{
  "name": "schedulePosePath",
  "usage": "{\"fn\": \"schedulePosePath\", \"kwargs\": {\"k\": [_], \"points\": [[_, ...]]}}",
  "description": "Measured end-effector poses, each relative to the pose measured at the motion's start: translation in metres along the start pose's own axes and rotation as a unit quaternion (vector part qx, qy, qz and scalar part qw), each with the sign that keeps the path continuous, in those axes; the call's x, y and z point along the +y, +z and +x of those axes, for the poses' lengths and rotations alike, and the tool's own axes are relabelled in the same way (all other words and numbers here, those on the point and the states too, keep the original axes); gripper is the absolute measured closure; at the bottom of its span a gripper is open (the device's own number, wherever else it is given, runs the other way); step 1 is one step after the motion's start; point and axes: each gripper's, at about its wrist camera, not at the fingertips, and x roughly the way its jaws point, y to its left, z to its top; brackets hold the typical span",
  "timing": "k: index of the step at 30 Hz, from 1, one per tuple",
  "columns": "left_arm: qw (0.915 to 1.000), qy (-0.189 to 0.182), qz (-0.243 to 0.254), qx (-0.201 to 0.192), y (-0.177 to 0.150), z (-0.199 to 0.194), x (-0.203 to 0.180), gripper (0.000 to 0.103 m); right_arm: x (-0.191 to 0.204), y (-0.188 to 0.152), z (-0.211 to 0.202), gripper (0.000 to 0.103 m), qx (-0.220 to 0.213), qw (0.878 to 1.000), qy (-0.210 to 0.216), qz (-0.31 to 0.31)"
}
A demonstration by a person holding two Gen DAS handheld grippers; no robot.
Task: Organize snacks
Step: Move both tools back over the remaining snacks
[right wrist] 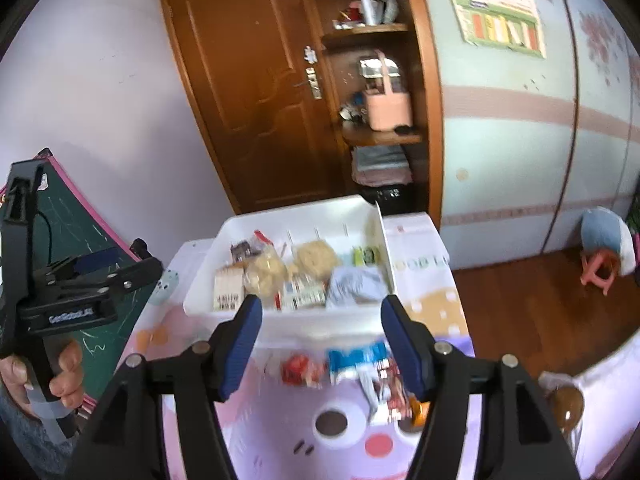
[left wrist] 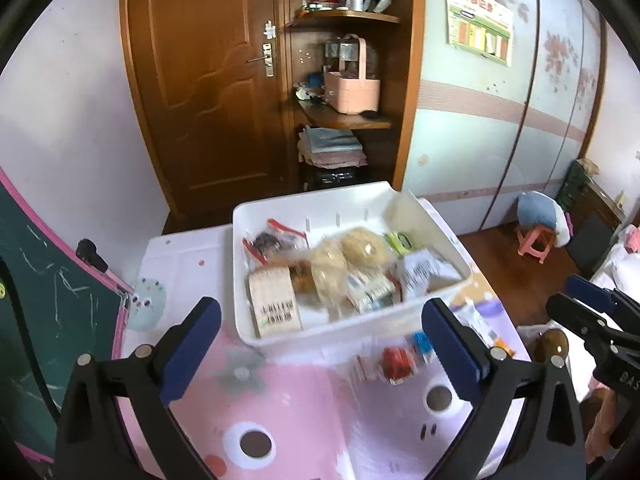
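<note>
A white plastic bin (left wrist: 280,340) stands on a small table with a pink cartoon cloth (left wrist: 280,400). It holds several wrapped snacks, among them two round pale buns (left wrist: 360,250) and a beige packet (left wrist: 274,300). The bin also shows in the right wrist view (right wrist: 320,326). Loose snack packets lie on the cloth in front of it: a red one (left wrist: 398,362) (right wrist: 298,368) and a blue-and-white one (right wrist: 354,360). My left gripper (left wrist: 322,346) is open and empty, just short of the bin. My right gripper (right wrist: 322,344) is open and empty above the loose packets.
A green chalkboard with a pink frame (left wrist: 48,300) leans at the left of the table. Behind stand a wooden door (left wrist: 200,80) and open shelves with a pink caddy (left wrist: 352,88). A pink stool (left wrist: 536,240) stands on the wood floor at the right.
</note>
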Motion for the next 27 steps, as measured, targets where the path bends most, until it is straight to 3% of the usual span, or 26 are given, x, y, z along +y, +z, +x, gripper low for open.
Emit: {"fn": "schedulePosePath", "kwargs": {"k": [4,8,12,27], "points": [[0.9997,0.021,0.009,-0.01,-0.022,-0.003,-0.012,0.003,-0.009,-0.025,-0.006,0.041,0.006,1.0,-0.031,0.001],[0.9996,-0.016,0.015,0.018,-0.044,0.008,-0.026,0.003,-0.023,-0.045,-0.005,0.041,0.021,0.998,-0.051,0.005],[0.9983,-0.019,0.045,0.033,-0.06,0.024,-0.044,0.003,-0.037,-0.061,0.001,0.041,0.034,0.997,-0.072,0.005],[0.9832,-0.018,0.169,0.067,-0.084,0.113,-0.086,0.003,-0.071,-0.09,0.067,0.041,0.104,0.992,-0.071,0.02]]}}
